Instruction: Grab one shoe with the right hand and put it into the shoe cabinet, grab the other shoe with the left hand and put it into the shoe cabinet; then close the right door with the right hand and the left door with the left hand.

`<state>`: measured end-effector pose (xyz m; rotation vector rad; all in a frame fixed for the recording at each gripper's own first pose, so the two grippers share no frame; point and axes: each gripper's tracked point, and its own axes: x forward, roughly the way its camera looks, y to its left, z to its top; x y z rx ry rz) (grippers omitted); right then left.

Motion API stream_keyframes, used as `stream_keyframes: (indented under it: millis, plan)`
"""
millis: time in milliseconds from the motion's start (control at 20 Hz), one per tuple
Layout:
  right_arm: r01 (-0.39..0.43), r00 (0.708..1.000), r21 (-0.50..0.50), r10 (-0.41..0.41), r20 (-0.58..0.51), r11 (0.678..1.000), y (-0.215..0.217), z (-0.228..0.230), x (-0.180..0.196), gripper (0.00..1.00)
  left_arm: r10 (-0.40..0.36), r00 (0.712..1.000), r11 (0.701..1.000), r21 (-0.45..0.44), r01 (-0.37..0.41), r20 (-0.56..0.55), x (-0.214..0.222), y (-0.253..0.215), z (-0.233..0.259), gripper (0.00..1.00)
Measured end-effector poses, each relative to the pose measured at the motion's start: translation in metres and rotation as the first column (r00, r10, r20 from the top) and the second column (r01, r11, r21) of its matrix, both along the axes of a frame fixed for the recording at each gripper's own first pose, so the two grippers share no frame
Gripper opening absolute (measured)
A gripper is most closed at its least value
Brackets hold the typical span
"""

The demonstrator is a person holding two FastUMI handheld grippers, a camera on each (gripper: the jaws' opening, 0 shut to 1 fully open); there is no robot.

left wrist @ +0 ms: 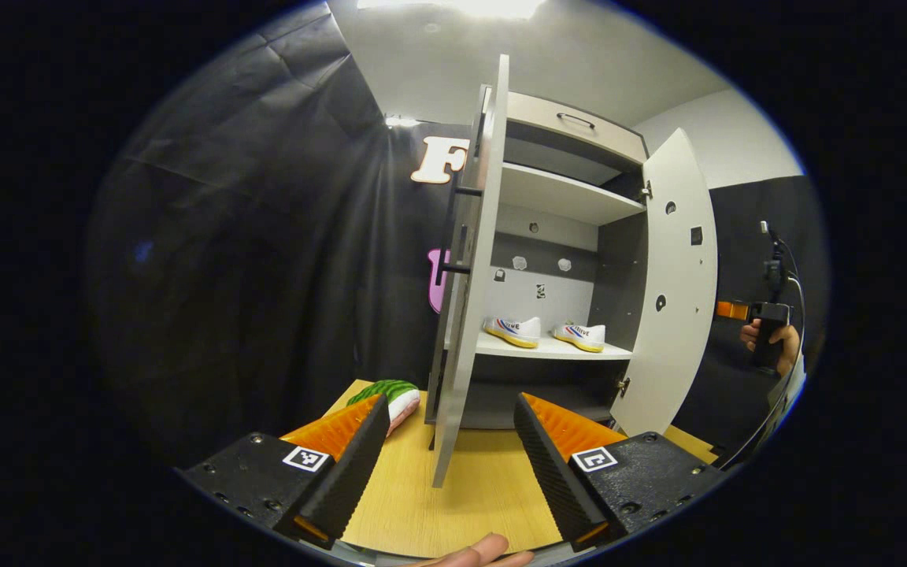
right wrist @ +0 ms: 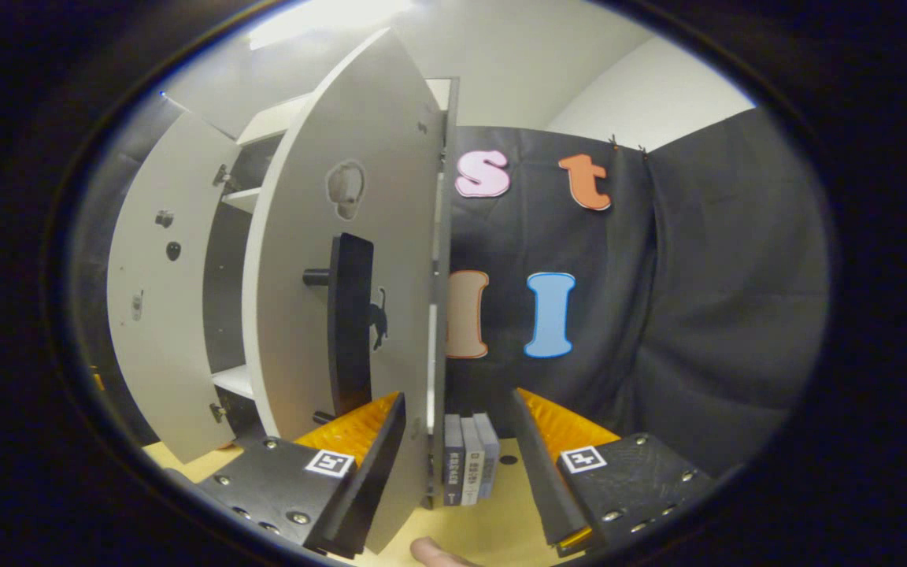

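Both white shoes, one (left wrist: 513, 331) beside the other (left wrist: 580, 336), stand on the middle shelf inside the shoe cabinet (left wrist: 571, 197). Its left door (left wrist: 471, 276) is swung out towards me, edge-on, with a black handle (left wrist: 451, 236) on its outer face. My left gripper (left wrist: 449, 409) is open, and the door's lower edge shows between its orange fingers. The right door (right wrist: 343, 260) with its black handle (right wrist: 349, 323) stands close before my right gripper (right wrist: 460, 402), which is open with the door's edge just inside the left finger (right wrist: 359, 433). Farther off, a hand holds the right gripper (left wrist: 737, 310) past the right door (left wrist: 672, 283).
The cabinet stands on a light wooden table (left wrist: 477, 488). A green, white and pink toy (left wrist: 390, 394) lies left of the left door. A few books (right wrist: 469, 461) stand upright on the table by the cloth wall. The far left door (right wrist: 162, 315) hangs open.
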<state>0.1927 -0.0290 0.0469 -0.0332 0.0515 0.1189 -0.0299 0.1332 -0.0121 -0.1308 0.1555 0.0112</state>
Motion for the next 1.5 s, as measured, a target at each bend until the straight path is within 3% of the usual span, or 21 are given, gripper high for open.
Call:
stream_keyframes:
  millis: [150,300,400,550,650,700,750,800,850,900,1050,1150,1200,1250,1400,1500]
  plan:
    - [0.035,0.999,0.010,-0.035,-0.004,0.999,0.033,-0.004,-0.003,0.79,0.014,1.000,1.000,0.010,-0.014,-0.017,0.003,0.007,-0.001,0.96]
    - [-0.043,0.998,-0.008,0.044,0.053,0.999,0.075,0.000,-0.014,0.99,0.051,0.998,0.998,0.041,-0.050,-0.020,0.008,0.023,0.003,0.99]
    - [-0.053,0.998,-0.012,0.054,0.044,0.998,0.086,-0.005,-0.022,0.95,0.072,0.997,0.995,0.070,-0.071,-0.018,0.008,0.034,0.006,0.96]
    - [-0.057,0.997,0.003,0.057,0.048,0.998,0.095,-0.007,-0.036,0.99,0.101,0.995,0.991,0.083,-0.100,-0.003,0.011,0.045,0.014,0.96]
    - [-0.073,0.996,-0.008,0.074,0.053,0.997,0.100,-0.009,-0.046,0.95,0.108,0.994,0.991,0.080,-0.108,0.002,0.013,0.045,0.013,0.93]
    - [-0.069,0.996,-0.007,0.069,0.056,0.998,0.099,-0.009,-0.050,0.99,0.112,0.994,0.990,0.079,-0.112,0.011,0.015,0.049,0.015,0.96]
    - [-0.058,0.997,-0.002,0.058,0.057,0.998,0.096,-0.009,-0.055,0.99,0.116,0.993,0.990,0.083,-0.118,0.024,0.020,0.054,0.019,0.93]
    - [-0.030,0.998,0.015,0.029,0.055,0.999,0.090,-0.010,-0.061,0.95,0.108,0.993,0.990,0.082,-0.112,0.047,0.026,0.061,0.026,0.96]
    - [-0.006,0.999,0.044,0.003,0.054,0.999,0.085,-0.010,-0.068,0.98,0.094,0.993,0.992,0.081,-0.099,0.066,0.033,0.066,0.032,0.96]
    - [-0.004,0.998,0.073,0.000,0.055,0.997,0.086,-0.009,-0.076,0.98,0.094,0.993,0.992,0.077,-0.100,0.072,0.041,0.075,0.039,0.93]
    - [0.004,0.996,0.136,-0.016,0.084,0.991,0.084,-0.004,-0.098,0.99,0.099,0.988,0.990,0.086,-0.109,0.117,0.070,0.095,0.057,0.96]
    - [0.037,0.995,0.139,-0.049,0.084,0.990,0.075,-0.007,-0.108,1.00,0.109,0.989,0.990,0.081,-0.117,0.099,0.087,0.103,0.057,0.92]
    - [0.037,0.995,0.132,-0.048,0.084,0.991,0.078,-0.008,-0.113,0.99,0.118,0.988,0.989,0.078,-0.126,0.098,0.098,0.106,0.059,0.96]
    - [0.026,0.996,0.126,-0.037,0.083,0.992,0.081,-0.008,-0.117,0.98,0.110,0.989,0.990,0.076,-0.118,0.097,0.106,0.105,0.062,0.99]
    - [-0.031,0.997,0.116,0.024,0.068,0.993,0.093,-0.012,-0.126,0.94,0.081,0.988,0.993,0.069,-0.090,0.132,0.130,0.097,0.079,0.93]
    - [-0.098,0.994,0.126,0.091,0.057,0.987,0.110,-0.014,-0.135,0.99,0.127,0.974,0.988,0.065,-0.141,0.189,0.147,0.104,0.097,0.96]
